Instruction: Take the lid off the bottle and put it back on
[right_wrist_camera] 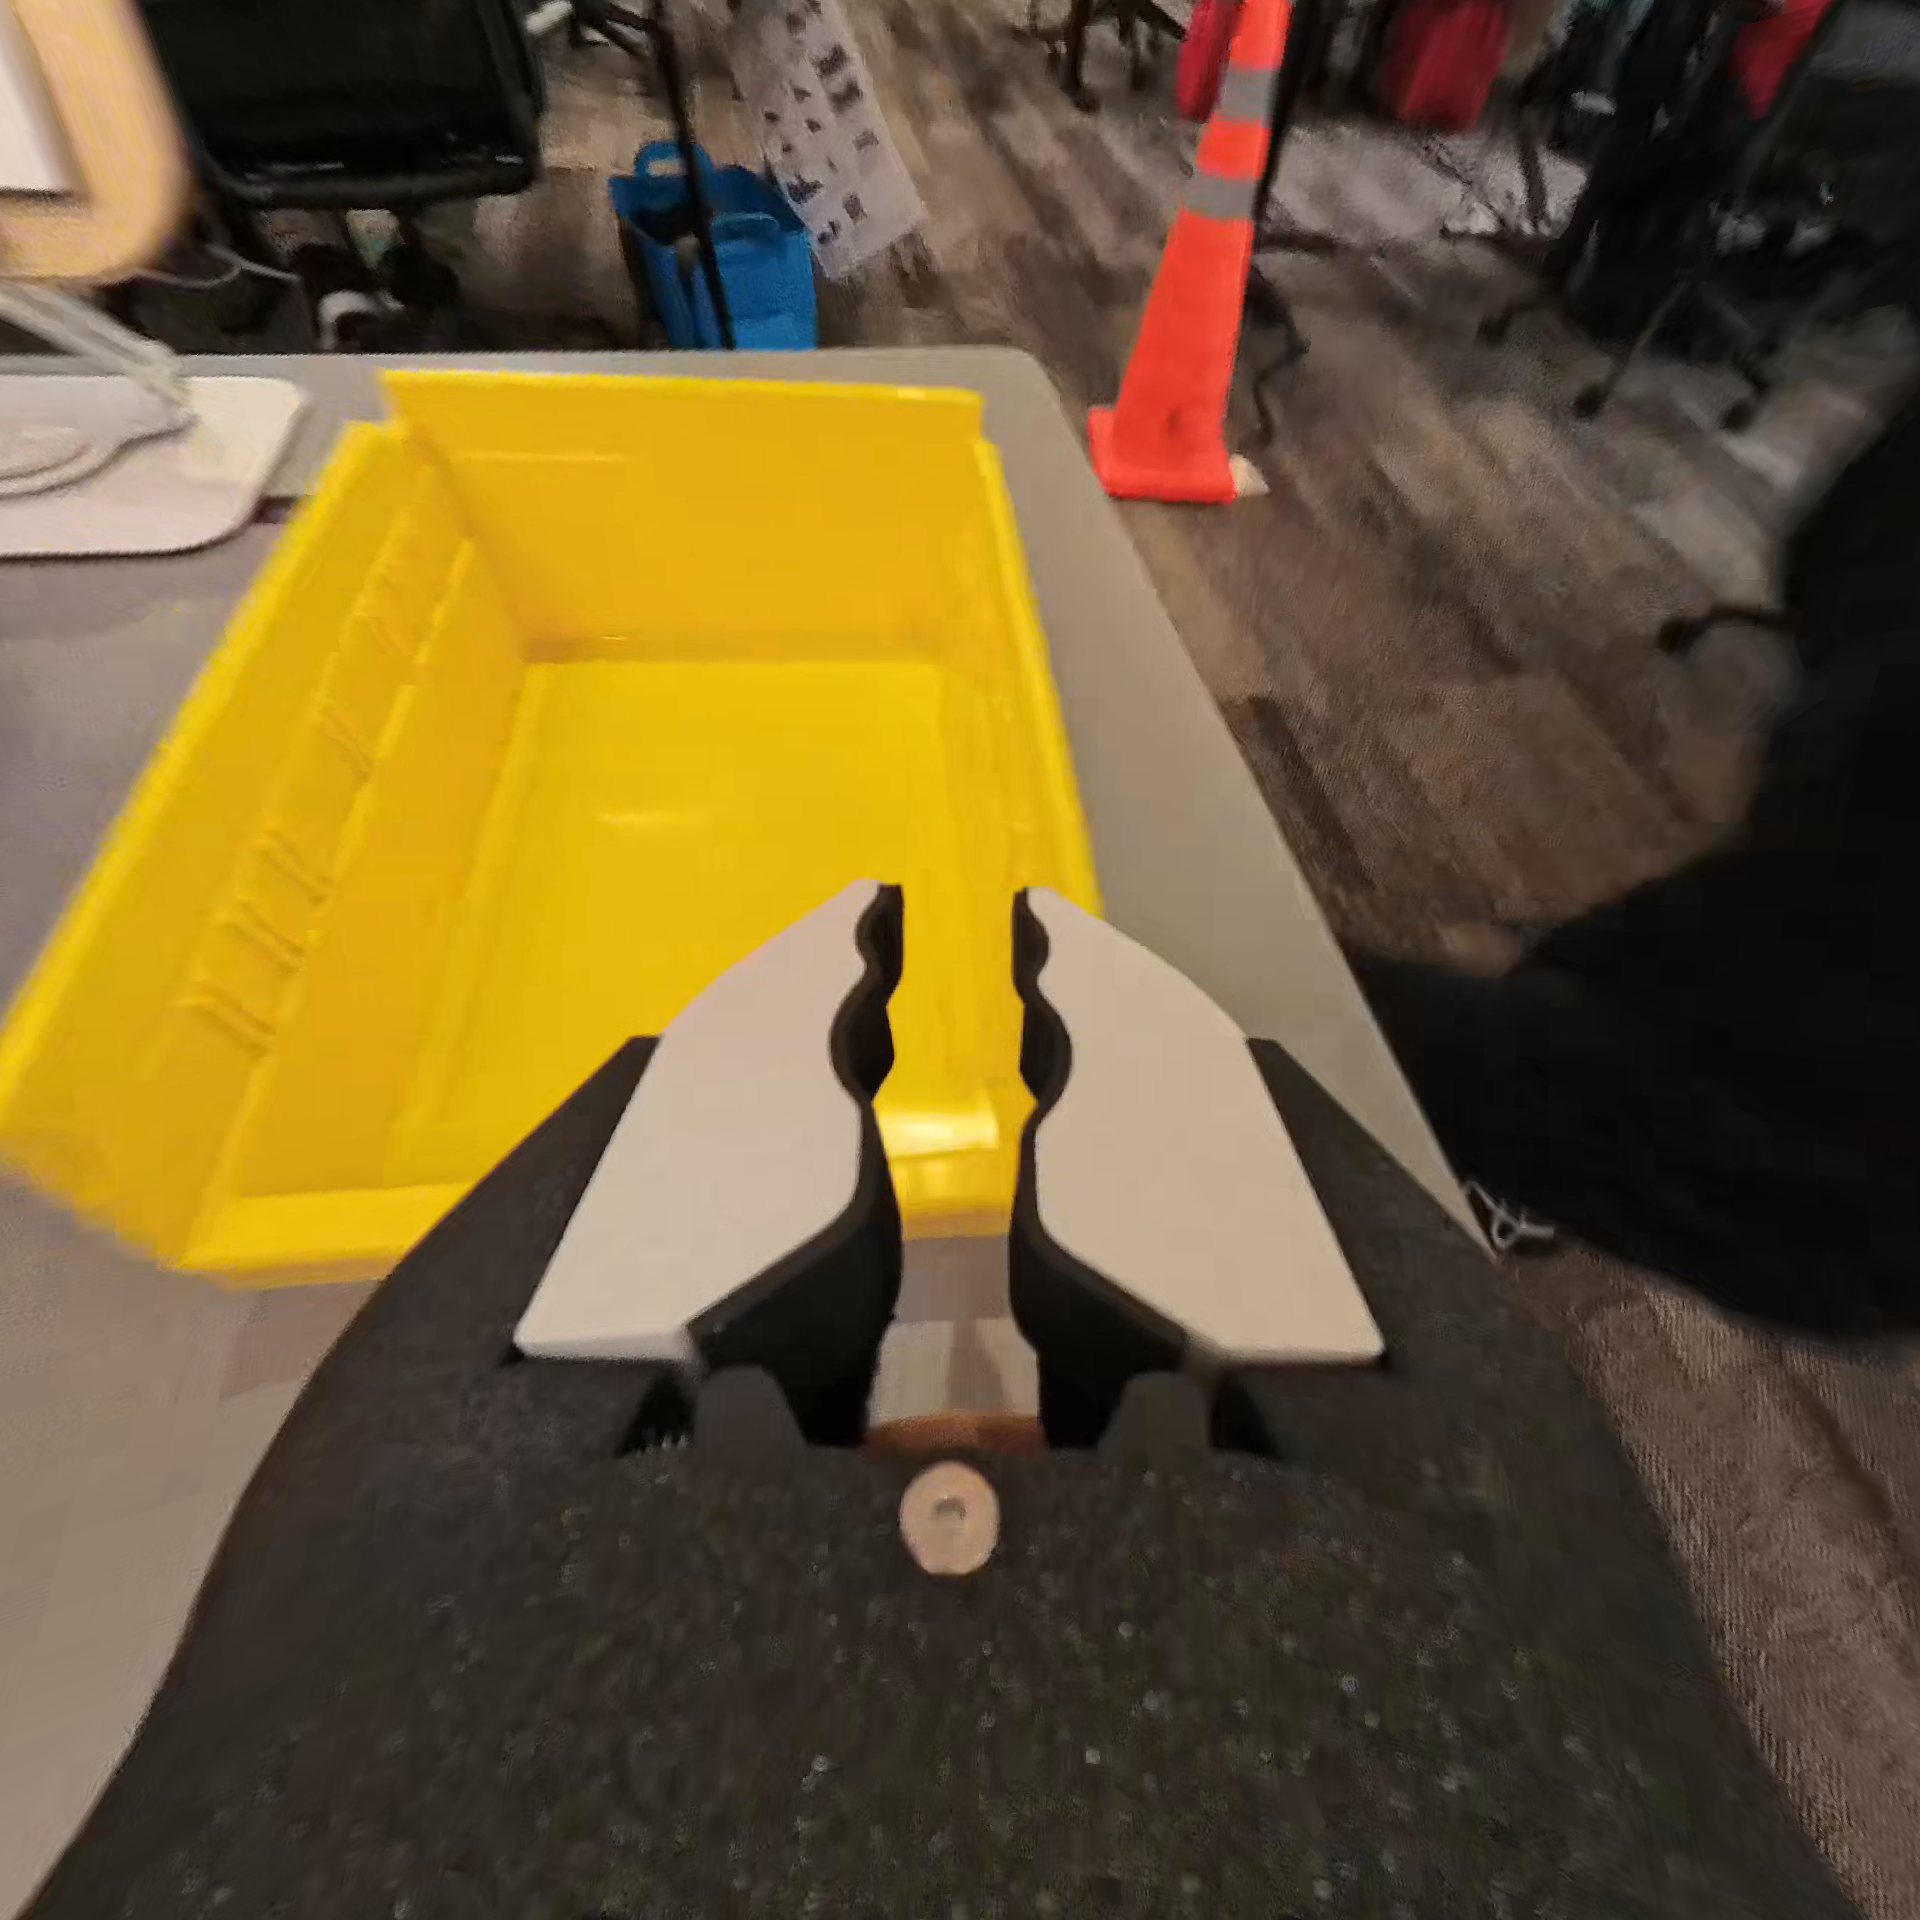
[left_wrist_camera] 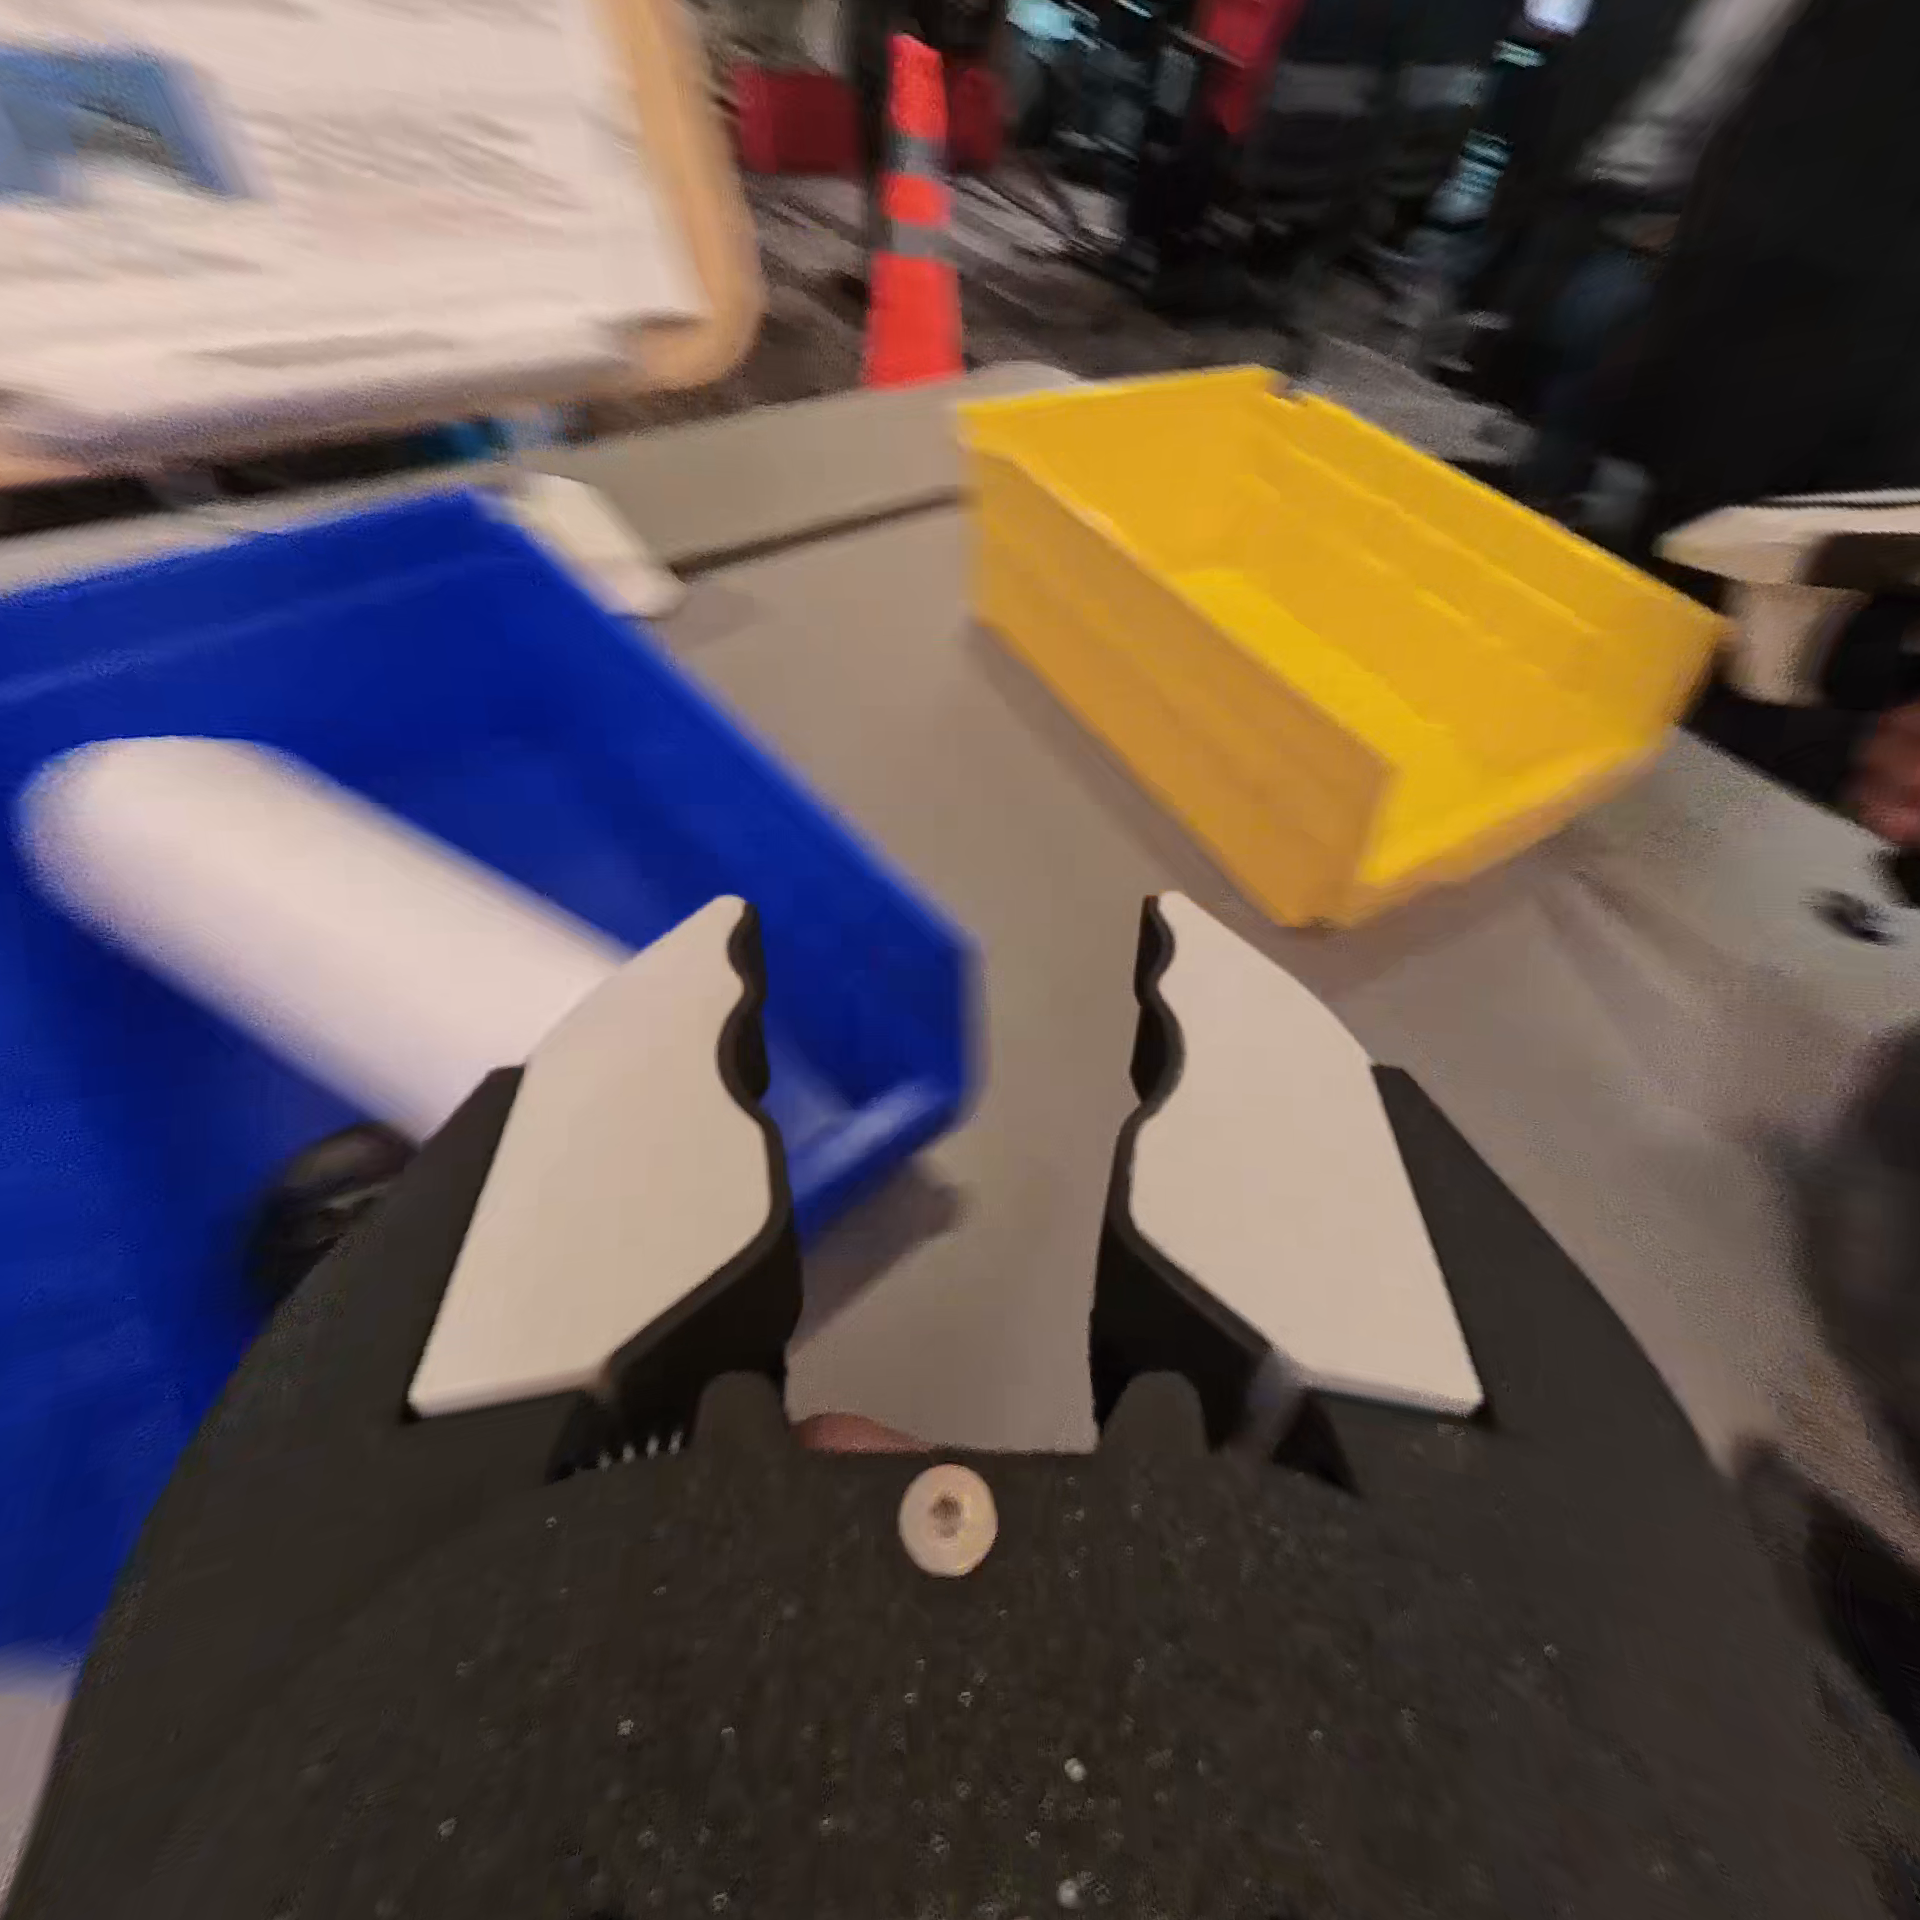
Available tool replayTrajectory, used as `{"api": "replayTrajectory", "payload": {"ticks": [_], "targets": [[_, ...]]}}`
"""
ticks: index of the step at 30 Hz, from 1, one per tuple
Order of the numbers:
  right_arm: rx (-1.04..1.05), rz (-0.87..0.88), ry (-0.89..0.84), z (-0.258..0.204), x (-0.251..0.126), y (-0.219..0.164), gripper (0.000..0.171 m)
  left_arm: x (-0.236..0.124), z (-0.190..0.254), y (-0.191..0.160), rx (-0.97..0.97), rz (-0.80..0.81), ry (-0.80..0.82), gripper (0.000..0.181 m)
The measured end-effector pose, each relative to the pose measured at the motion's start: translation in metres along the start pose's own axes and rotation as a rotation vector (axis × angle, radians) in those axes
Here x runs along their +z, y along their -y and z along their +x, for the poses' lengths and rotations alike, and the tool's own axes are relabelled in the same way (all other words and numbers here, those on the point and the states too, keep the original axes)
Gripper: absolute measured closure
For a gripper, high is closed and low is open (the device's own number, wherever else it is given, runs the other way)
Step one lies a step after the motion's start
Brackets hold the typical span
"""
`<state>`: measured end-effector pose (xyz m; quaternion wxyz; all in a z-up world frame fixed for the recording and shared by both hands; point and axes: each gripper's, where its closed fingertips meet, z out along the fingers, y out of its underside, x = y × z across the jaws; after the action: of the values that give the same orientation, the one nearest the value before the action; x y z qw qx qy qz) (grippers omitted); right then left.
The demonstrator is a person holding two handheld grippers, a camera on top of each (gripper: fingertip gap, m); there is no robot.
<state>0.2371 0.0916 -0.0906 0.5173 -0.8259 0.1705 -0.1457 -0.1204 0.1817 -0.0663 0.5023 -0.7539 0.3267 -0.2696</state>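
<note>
A white bottle point(left_wrist_camera: 301, 925) lies on its side in the blue bin point(left_wrist_camera: 582, 727) at the left of the left wrist view; a dark lid point(left_wrist_camera: 332, 1174) shows at its near end, partly hidden behind my left finger. My left gripper point(left_wrist_camera: 945, 914) is open and empty, over the grey table just right of the blue bin. My right gripper point(right_wrist_camera: 956, 899) is open by a narrow gap and empty, held over the near end of the yellow bin point(right_wrist_camera: 665, 540). The bottle does not show in the right wrist view.
The yellow bin point(left_wrist_camera: 1299, 623) stands on the grey table point(left_wrist_camera: 914, 831) right of the blue bin. An orange cone point(right_wrist_camera: 1195, 312) stands on the floor past the table's far right corner. A white pad point(right_wrist_camera: 135, 468) lies at the table's back left. The table's right edge point(right_wrist_camera: 1247, 831) runs close by.
</note>
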Motion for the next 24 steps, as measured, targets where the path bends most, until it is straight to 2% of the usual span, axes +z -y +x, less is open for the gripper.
{"api": "replayTrajectory", "payload": {"ticks": [3,6,8,11,14,16,18,21,24], "targets": [[-0.025,0.034,0.212,-0.090,-0.014,0.014,0.150,-0.046,-0.092,-0.006,0.049,0.092,0.283,0.111],[-0.015,0.007,0.508,-0.210,-0.033,0.003,0.146,-0.064,-0.154,-0.040,0.079,-0.005,0.496,0.116],[-0.061,-0.066,0.641,-0.282,-0.044,-0.024,0.141,-0.061,-0.173,-0.061,0.027,-0.069,0.526,0.117],[-0.088,-0.119,0.681,-0.347,-0.046,-0.047,0.133,-0.049,-0.182,-0.088,-0.045,-0.165,0.501,0.120],[-0.100,-0.090,0.546,-0.366,-0.020,-0.050,0.131,-0.038,-0.184,-0.100,-0.079,-0.195,0.458,0.129],[-0.148,-0.123,0.434,-0.363,0.000,-0.059,0.138,-0.029,-0.174,-0.100,-0.135,-0.200,0.358,0.172],[-0.116,-0.121,0.424,-0.363,0.005,-0.059,0.164,-0.028,-0.179,-0.099,-0.140,-0.212,0.384,0.174],[-0.124,-0.114,0.350,-0.364,0.004,-0.056,0.167,-0.028,-0.185,-0.097,-0.133,-0.221,0.406,0.177],[-0.083,-0.081,0.327,-0.380,0.001,-0.045,0.168,-0.044,-0.204,-0.087,-0.134,-0.188,0.450,0.178]]}}
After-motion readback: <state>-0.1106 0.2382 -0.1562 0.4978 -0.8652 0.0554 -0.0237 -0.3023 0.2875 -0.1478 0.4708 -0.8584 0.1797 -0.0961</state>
